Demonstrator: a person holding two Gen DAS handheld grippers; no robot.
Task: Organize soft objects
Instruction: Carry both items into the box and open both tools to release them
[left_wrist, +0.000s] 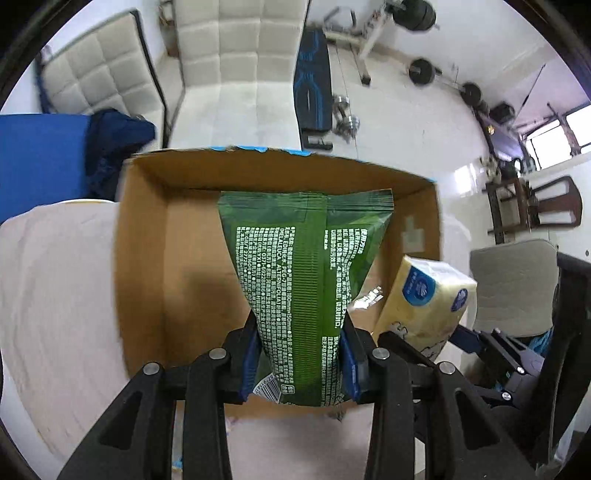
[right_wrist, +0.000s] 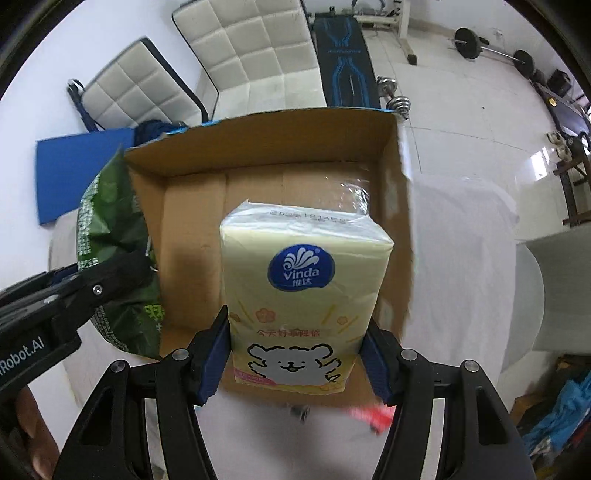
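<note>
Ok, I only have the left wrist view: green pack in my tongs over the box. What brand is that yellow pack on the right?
Observer: The yellow tissue pack carries a blue Vinda logo.
Operator: Is it gripped squarely?
Observer: Yes, the right tongs clamp both its sides, cartoon bear facing the camera.
Operator: Anything already inside the box under it?
Observer: The cardboard box floor visible beyond it is bare; the part beneath the pack is hidden.
</note>
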